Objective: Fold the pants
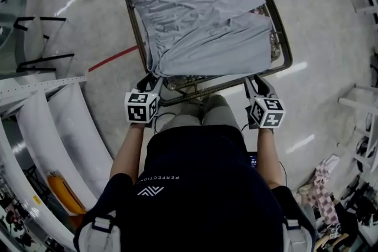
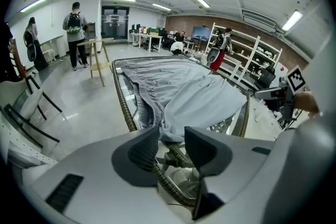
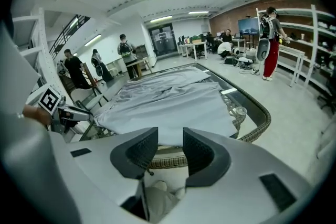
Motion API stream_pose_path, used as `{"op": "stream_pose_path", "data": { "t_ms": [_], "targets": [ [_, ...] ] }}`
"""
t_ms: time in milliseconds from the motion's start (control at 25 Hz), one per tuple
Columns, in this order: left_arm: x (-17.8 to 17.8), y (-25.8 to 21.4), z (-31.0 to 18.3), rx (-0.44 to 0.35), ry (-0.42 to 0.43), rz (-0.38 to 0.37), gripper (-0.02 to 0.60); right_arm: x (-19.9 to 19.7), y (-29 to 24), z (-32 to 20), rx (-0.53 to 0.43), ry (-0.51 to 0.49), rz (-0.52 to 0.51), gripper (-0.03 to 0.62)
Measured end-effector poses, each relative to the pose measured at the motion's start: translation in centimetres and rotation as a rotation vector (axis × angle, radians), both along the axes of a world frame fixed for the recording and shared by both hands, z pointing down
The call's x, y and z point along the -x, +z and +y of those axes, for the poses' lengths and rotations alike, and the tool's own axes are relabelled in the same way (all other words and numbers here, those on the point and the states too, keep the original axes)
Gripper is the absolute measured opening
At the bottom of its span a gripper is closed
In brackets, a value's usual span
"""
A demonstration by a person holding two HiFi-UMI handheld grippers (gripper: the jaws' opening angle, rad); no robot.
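Observation:
Grey pants lie folded over on a glass table with a wicker rim; their near edge hangs slightly over the front left corner. My left gripper hovers at that corner, open, and the cloth edge lies just beyond its jaws, not between them. At the front right corner my right gripper is open too. In the right gripper view its jaws frame the pants' near edge and the rim below it, with nothing gripped.
A person's knees press close to the table's front edge. White curved panels stand to the left. A wooden stool and black chairs stand left of the table, shelves to its right. Several people stand farther off.

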State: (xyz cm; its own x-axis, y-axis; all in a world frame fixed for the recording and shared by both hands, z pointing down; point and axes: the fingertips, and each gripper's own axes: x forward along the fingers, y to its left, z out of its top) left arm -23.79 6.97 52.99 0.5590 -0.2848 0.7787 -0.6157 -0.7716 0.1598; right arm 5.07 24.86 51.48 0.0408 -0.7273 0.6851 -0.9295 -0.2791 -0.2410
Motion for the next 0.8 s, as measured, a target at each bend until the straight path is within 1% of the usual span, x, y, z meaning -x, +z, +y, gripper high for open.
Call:
{"op": "stream_pose_path", "data": {
  "t_ms": [240,400,680,800],
  "targets": [
    [0.4,0.0,-1.4,-0.013,-0.062,-0.026,0.164,-4.0,1.3,0.4,0.055,0.056,0.021,0.16],
    [0.2,-0.1,-1.8,-0.024,-0.114,-0.049,0.177,-6.0,2.4,-0.1,0.089,0.059,0.023,0.178],
    [-1.2,1.0,-2.8,-0.004,-0.156,-0.099,0.206,-9.0,4.1,-0.2,0.161,0.08,0.033,0.196],
    [-1.7,1.7,-2.9,0.01,-0.159,-0.129,0.218,-9.9,4.9,-0.2,0.177,0.094,0.019,0.204]
  ]
}}
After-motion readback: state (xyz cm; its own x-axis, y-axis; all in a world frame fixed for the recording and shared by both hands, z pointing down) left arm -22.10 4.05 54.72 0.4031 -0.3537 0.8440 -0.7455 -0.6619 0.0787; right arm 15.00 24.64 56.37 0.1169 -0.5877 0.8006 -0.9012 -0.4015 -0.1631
